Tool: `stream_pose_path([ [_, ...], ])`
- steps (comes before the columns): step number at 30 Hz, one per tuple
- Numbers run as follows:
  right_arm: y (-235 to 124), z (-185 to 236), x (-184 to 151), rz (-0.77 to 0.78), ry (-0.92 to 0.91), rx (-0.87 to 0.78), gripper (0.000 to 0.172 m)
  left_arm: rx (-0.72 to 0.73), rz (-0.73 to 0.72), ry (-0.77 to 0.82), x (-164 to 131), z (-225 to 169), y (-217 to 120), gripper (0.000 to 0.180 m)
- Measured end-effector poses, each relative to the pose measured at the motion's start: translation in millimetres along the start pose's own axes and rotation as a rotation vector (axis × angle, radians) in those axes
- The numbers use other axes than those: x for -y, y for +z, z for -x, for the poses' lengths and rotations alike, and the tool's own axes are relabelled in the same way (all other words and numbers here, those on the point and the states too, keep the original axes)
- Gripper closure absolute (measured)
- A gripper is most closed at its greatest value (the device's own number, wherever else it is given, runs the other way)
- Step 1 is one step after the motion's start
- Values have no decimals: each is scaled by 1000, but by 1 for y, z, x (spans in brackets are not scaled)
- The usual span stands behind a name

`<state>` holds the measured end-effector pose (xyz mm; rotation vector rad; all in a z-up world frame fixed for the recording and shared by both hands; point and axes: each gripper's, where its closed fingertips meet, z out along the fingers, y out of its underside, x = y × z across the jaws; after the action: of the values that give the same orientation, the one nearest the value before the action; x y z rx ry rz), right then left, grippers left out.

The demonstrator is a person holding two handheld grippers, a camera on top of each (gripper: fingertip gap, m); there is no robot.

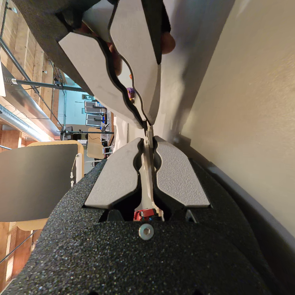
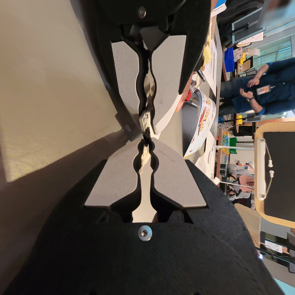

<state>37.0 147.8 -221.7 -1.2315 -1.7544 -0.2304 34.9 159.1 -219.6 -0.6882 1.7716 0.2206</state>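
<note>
We see a flat cream studded brick [image 1: 148,161] clamped between the left gripper [image 1: 147,140] pads. The right gripper [image 2: 146,142] nips a small black piece [image 2: 147,135] at its tips, meeting the brick's end. Grey tabletop [image 1: 239,79] beside; booklet [image 2: 206,115] nearby.

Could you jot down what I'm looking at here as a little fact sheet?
Setting: pale tabletop, busy workshop behind
Left gripper: closed on a flat tan studded plate
Right gripper: closed on a small black toothed piece
Relation: grippers meet tip to tip, black piece at the plate's end
Nearby: open instruction booklet
</note>
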Motion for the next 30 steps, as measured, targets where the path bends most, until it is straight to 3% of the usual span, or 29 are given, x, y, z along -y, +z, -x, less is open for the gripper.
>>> stream_pose_path([
  [15,-4,-3,1,40,-258,-80,168,19,-25,-4,4,0,-1,171],
  [30,-7,-12,5,-172,299,48,169,55,-6,5,1,-2,4,170],
])
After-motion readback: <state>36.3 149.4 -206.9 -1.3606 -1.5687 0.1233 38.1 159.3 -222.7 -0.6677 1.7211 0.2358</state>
